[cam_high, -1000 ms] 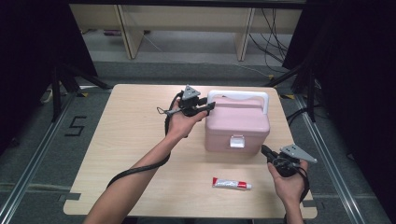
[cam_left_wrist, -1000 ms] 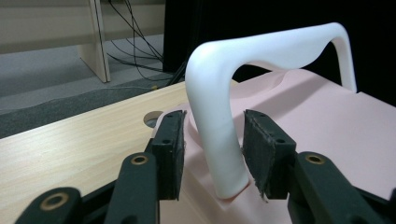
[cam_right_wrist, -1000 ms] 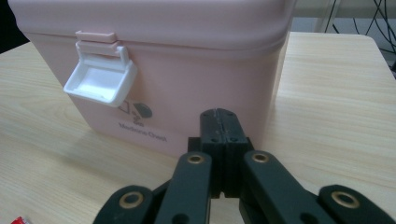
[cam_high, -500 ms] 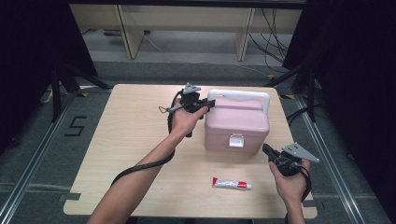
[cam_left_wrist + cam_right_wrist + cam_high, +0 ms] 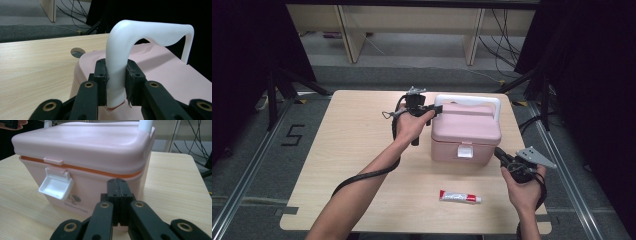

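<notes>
A pink lidded box (image 5: 466, 135) with a white handle (image 5: 468, 101) stands on the table's right half. Its white front latch (image 5: 464, 151) is flipped open and hangs outward (image 5: 56, 185). My left gripper (image 5: 435, 109) is shut on the left leg of the white handle (image 5: 115, 75), which stands raised above the lid. My right gripper (image 5: 499, 153) is at the box's front right corner, jaws shut with nothing between them (image 5: 117, 192), tips close to the box wall. A small white and red tube (image 5: 460, 197) lies near the front edge of the table.
The wooden table (image 5: 347, 165) has a round cable hole (image 5: 77, 51) behind the box. Shelving legs and cables sit on the floor beyond the far edge. A metal rail (image 5: 579, 210) runs along the right side of the table.
My left gripper has moved right and closed on the handle's left leg. The right gripper has stayed near the box's front right corner.
</notes>
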The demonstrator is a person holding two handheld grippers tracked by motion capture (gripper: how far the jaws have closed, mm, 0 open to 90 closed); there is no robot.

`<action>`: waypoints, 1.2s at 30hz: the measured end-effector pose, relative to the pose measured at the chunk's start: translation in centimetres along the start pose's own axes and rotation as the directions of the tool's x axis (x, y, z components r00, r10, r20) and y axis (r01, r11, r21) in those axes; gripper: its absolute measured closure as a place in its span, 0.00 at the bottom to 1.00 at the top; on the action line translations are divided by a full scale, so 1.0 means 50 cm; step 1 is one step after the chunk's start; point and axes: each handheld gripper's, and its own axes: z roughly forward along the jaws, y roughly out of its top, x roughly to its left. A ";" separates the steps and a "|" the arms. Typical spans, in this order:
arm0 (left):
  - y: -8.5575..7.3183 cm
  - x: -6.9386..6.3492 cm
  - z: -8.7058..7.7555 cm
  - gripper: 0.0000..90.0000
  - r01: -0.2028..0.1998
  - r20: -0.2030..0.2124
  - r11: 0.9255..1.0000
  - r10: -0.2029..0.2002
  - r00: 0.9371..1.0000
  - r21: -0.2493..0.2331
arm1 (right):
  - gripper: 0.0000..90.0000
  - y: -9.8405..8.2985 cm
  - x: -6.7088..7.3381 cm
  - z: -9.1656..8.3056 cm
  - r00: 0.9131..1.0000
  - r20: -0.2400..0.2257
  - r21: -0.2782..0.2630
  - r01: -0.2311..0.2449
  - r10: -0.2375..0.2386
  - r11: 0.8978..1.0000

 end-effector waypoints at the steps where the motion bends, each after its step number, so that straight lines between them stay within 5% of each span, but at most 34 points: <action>1: 0.001 0.001 0.000 0.81 -0.001 0.001 1.000 0.001 1.000 0.003 | 1.00 0.001 0.003 -0.001 1.000 0.009 0.008 -0.014 0.014 1.000; 14: 0.009 0.002 0.002 0.81 0.016 0.005 1.000 -0.016 1.000 0.018 | 1.00 0.021 0.007 0.012 1.000 -0.007 0.001 -0.005 0.005 1.000; 17: 0.010 0.002 0.002 0.81 0.019 0.007 1.000 -0.019 1.000 0.021 | 1.00 0.021 0.011 0.012 0.999 -0.011 0.003 -0.032 0.032 0.999; 20: 0.011 0.002 0.001 0.82 0.021 0.009 0.999 -0.021 1.000 0.029 | 1.00 0.023 0.007 0.015 1.000 -0.008 -0.018 0.008 -0.008 1.000; 29: 0.012 0.005 0.001 0.82 0.020 0.018 0.999 -0.020 1.000 0.037 | 1.00 0.033 0.011 0.017 1.000 -0.008 -0.038 0.004 -0.004 0.999; 36: 0.018 0.004 0.001 0.82 0.044 0.015 0.997 -0.045 0.999 0.060 | 1.00 0.024 0.016 0.015 1.000 -0.009 0.002 -0.001 0.001 1.000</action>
